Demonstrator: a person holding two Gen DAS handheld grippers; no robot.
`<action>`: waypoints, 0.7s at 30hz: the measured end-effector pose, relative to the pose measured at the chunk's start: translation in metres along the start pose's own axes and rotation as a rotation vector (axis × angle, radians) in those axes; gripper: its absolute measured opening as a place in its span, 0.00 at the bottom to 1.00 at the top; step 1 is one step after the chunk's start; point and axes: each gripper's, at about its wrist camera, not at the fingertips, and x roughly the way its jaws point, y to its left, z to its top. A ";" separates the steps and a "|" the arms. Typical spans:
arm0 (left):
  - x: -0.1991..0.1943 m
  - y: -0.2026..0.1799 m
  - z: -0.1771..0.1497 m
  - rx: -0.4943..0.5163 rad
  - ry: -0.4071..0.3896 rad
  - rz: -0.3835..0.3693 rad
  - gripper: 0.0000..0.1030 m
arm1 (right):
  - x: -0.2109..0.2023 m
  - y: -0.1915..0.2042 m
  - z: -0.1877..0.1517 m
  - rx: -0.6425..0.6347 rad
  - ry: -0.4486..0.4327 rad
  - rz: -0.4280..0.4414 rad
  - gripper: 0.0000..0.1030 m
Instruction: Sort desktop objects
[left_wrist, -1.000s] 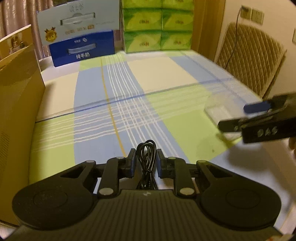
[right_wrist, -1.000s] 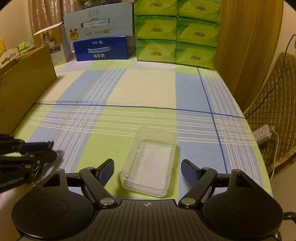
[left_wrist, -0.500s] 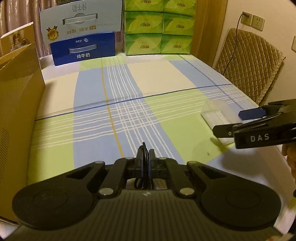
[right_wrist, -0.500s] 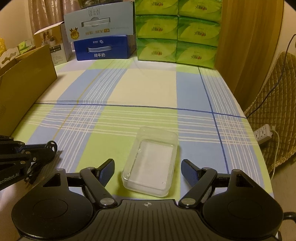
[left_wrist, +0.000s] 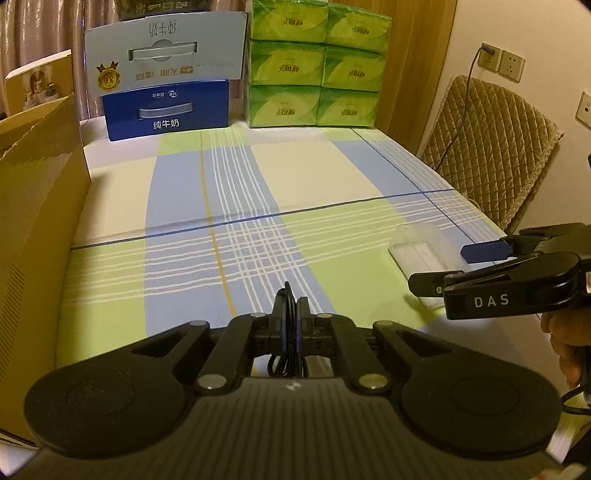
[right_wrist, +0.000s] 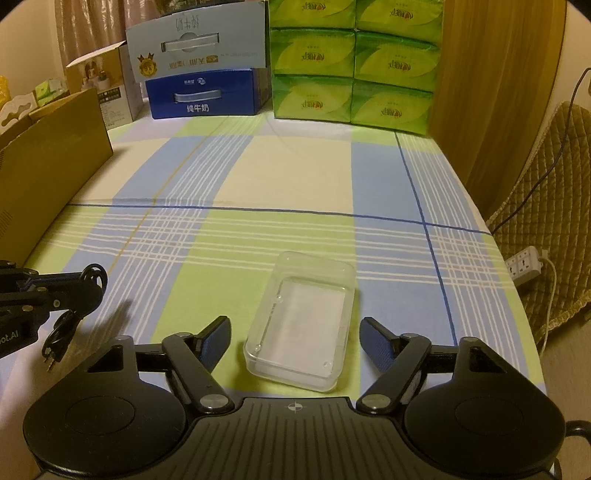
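Note:
A black coiled cable (left_wrist: 287, 291) is pinched between the pads of my left gripper (left_wrist: 290, 308), which is shut on it. In the right wrist view the left gripper (right_wrist: 79, 288) holds the cable (right_wrist: 64, 332) just above the cloth, its plug ends dangling. A clear plastic box (right_wrist: 306, 321) lies open-topped on the checked tablecloth near the front edge. My right gripper (right_wrist: 295, 334) straddles it, one blue pad on either side. Its jaws are closing, and gaps still show between the pads and the box walls. From the left wrist view, the right gripper (left_wrist: 448, 269) hovers over the box (left_wrist: 424, 247).
A tall cardboard box (left_wrist: 37, 221) walls the left side. Milk cartons (right_wrist: 207, 92) and stacked green tissue packs (right_wrist: 351, 66) line the back. A quilted chair (left_wrist: 487, 147) and a power strip (right_wrist: 524, 266) lie beyond the table's right edge.
The left jaws closed on the cable and raised it slightly off the cloth. The right gripper's fingers came a little closer together around the clear box.

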 end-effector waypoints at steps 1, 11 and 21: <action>0.000 0.000 0.000 0.000 0.001 0.001 0.02 | 0.001 0.000 0.000 0.000 0.008 -0.002 0.59; -0.006 0.000 0.004 -0.006 -0.025 -0.009 0.02 | -0.009 0.003 0.004 0.016 -0.032 -0.003 0.52; -0.017 0.000 0.008 -0.012 -0.047 -0.012 0.02 | -0.023 0.011 0.008 0.030 -0.094 0.037 0.51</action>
